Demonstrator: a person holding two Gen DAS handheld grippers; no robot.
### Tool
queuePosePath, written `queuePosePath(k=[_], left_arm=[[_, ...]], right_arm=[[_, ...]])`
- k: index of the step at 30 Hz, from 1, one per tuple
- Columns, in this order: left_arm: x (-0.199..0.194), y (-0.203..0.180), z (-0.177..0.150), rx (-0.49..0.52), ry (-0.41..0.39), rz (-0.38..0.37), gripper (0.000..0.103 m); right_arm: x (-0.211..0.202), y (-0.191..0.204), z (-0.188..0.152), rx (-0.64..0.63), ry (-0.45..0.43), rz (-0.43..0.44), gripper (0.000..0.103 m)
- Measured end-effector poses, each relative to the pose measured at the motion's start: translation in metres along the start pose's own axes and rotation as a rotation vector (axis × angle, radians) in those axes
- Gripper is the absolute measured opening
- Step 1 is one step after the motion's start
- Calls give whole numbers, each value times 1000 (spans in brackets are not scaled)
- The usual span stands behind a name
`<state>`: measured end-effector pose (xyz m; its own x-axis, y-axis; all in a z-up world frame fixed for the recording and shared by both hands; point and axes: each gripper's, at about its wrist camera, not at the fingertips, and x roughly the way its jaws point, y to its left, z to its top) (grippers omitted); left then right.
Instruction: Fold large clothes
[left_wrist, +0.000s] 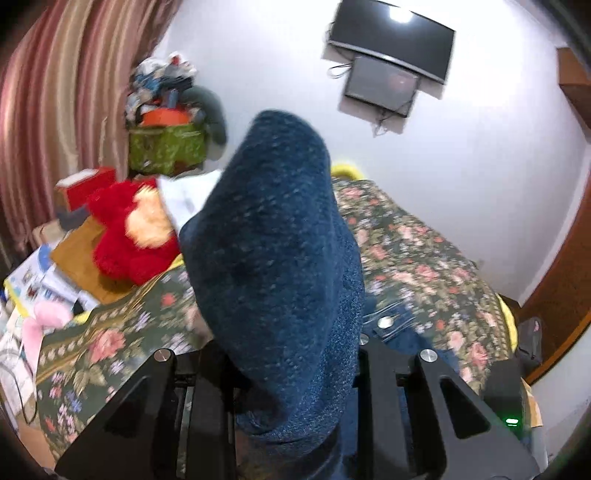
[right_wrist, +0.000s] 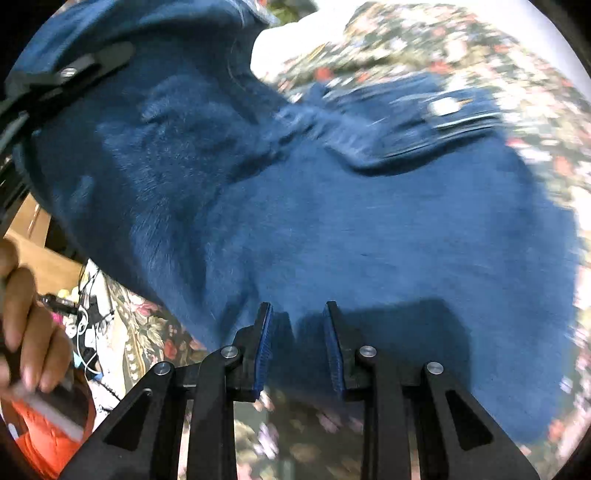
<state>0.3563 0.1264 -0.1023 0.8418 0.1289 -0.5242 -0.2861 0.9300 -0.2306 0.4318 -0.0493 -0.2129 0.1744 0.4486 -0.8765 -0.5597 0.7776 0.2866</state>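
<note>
A large dark blue denim garment (right_wrist: 332, 221) lies on a floral bedspread (left_wrist: 424, 258). My left gripper (left_wrist: 291, 369) is shut on a fold of the garment (left_wrist: 273, 240) and holds it up in a tall hump that hides its fingertips. It also shows in the right wrist view (right_wrist: 70, 74), at the top left, lifting the cloth. My right gripper (right_wrist: 297, 332) is open, its blue pads (right_wrist: 264, 350) on either side of the garment's near edge, not closed on it. A metal button (left_wrist: 386, 322) shows by the left gripper.
A red plush toy (left_wrist: 125, 236), boxes and clutter lie on the left of the bed. A green bin (left_wrist: 166, 147) stands by the curtain. Two screens (left_wrist: 391, 40) hang on the wall. A person's hand (right_wrist: 26, 325) shows at the left edge of the right wrist view.
</note>
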Motion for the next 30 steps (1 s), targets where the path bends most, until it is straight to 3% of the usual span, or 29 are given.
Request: queuePosePath(k=[4,8,11,14,17,20,23,25,27,30], left_arm=[[-2,-57,9,102,-35,-69,23],[-2,-133,-4,235,-46,-161,23],[11,-177,-33,355,36,-223,23],[39,-205,-78,467,224,-262,23],[61,-211,-120,530,413,-289,25],[49,-213,-131,614,405,-260,27],[40,-201,-124,631,451,-256,33],[32,-191,-118,620,482,-273,40],[19,-179,-110,577,500,-330,62],[-10,-162,-95,529,447,-380,68]], right_arm=[[-61,-44,-25,87,-117,-62,24],[-115,-83,-63,170,-195,-183,24],[-146,-103,-89,208,-229,-236,24],[-169,-116,-107,234,-250,-256,24],[-182,-124,-122,256,-258,-258,24],[-187,-125,-126,251,-256,-263,24],[-186,-116,-125,228,-256,-270,24],[-187,-109,-120,213,-269,-269,24],[-190,-100,-115,194,-289,-260,24],[-195,-82,-101,159,-323,-252,24]])
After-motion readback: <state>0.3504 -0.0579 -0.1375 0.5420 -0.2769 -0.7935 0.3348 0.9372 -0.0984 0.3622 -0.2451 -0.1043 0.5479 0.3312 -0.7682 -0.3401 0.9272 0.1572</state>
